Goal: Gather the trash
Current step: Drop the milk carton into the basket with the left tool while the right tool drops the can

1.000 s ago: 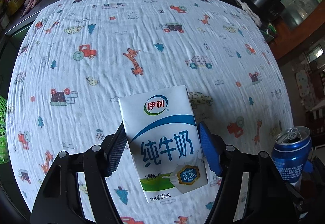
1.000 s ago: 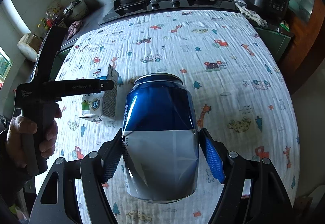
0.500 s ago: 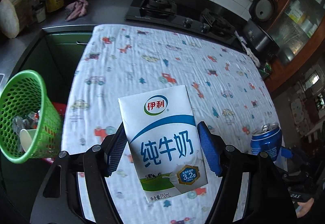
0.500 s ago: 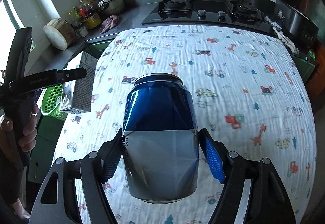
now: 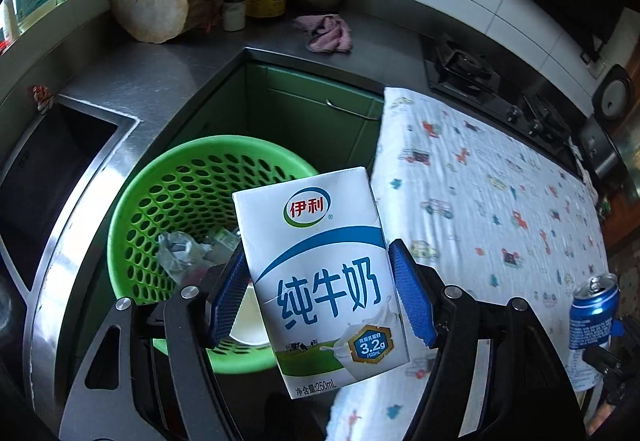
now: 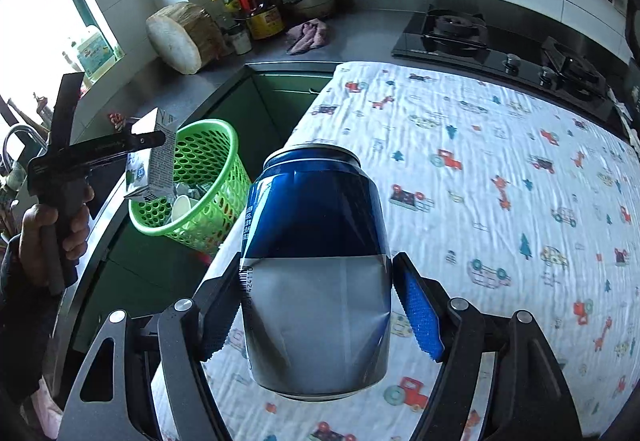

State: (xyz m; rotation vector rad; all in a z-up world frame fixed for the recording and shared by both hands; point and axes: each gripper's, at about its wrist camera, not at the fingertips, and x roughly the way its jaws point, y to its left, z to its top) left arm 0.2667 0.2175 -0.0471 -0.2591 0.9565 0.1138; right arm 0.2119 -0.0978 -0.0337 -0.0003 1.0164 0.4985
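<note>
- Since the earlier frames, both grippers have travelled from over the printed tablecloth point(image 5: 480, 177) toward the green perforated plastic bin point(image 5: 172, 201).
- Left wrist view: the left gripper point(image 5: 320, 305) pinches a smooth, boxy milk carton point(image 5: 320, 261) just above the bin; centre it over the opening before letting go.
- Right wrist view: the right gripper point(image 6: 316, 321) clamps a glossy, dented blue can point(image 6: 316, 261) above the cloth edge, well short of the bin point(image 6: 200, 169).

Daylight, from window point(image 6: 36, 21) up and left of the right gripper point(image 6: 316, 301); pane blown out white. Steel sink point(image 5: 52, 241) rim left of the left gripper point(image 5: 320, 293) carries a bright glare streak. Counter and cabinets beyond both grippers dim. Strong fisheye curvature, black vignette at corners. Held items sharp; patterned cloth point(image 6: 500, 169) slightly soft.
</note>
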